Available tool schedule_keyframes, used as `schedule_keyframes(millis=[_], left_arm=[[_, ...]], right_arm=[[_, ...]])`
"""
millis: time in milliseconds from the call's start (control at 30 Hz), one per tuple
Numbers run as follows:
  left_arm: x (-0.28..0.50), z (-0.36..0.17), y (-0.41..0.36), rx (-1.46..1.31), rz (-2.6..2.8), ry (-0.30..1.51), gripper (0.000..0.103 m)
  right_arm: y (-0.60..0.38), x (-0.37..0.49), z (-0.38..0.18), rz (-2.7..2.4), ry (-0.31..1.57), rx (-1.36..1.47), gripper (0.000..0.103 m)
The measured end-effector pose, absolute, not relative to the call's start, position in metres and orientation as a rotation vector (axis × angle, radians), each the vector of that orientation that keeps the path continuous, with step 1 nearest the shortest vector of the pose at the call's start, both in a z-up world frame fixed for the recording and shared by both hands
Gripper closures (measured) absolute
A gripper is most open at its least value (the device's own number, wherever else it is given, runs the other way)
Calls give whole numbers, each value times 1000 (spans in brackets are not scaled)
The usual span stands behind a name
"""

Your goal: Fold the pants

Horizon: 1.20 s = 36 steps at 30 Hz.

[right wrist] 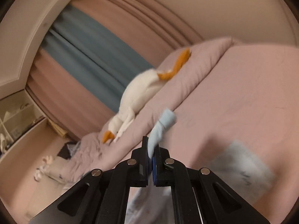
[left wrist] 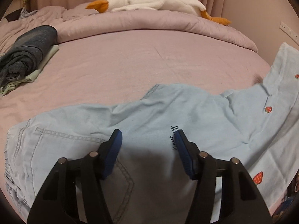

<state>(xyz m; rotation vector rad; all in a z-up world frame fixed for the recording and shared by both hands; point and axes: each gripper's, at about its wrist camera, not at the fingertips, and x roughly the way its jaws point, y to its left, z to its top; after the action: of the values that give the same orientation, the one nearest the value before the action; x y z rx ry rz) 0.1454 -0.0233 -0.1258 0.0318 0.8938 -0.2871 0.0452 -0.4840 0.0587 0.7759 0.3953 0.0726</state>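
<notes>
Light blue pants with strawberry prints lie spread across the near part of the pink bed, waistband at the left, legs running to the right. My left gripper is open and hovers just above the seat of the pants, touching nothing. My right gripper is shut on a fold of the light blue pants and holds it lifted above the bed; the view is tilted and blurred. More of the pants lies blurred at the lower right.
A pile of dark and pale folded clothes lies at the bed's left. A rolled pink duvet and a white plush goose lie at the far side. The pink sheet stretches between. Curtains hang behind.
</notes>
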Motion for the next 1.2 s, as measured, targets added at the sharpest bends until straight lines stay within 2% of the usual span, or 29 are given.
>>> schedule_keyframes(millis=[67,200,333,367,433,500,600,700,933,1200], left_arm=[[143,-127,-23,31,-284,889,44],[147,-125,-25,32,-292,910,41],[144,-122,-28,60,-296,914,40],[140,-119,-29,70,-298,913,40],[132,-113,-30,87,-310,903,37],[125,-101,-38,104,-368,878,36],[124,-93,-63,142,-476,880,34],[133,-92,-98,253,-542,866,34],[180,-89,-141,448,-752,913,37],[199,-96,-179,482,-969,958,40]], right_arm=[[-494,29,39,-15,430,784,99],[-525,21,-47,-222,593,881,99],[-546,17,-91,-298,662,941,97],[-547,13,-89,-292,632,950,96],[-543,9,-69,-367,616,847,85],[-528,12,-40,-452,609,666,68],[-498,30,-20,-313,642,505,68],[-447,80,-20,-29,817,352,68],[-360,171,-29,267,1066,-330,68],[-379,206,-42,341,1202,-511,68]])
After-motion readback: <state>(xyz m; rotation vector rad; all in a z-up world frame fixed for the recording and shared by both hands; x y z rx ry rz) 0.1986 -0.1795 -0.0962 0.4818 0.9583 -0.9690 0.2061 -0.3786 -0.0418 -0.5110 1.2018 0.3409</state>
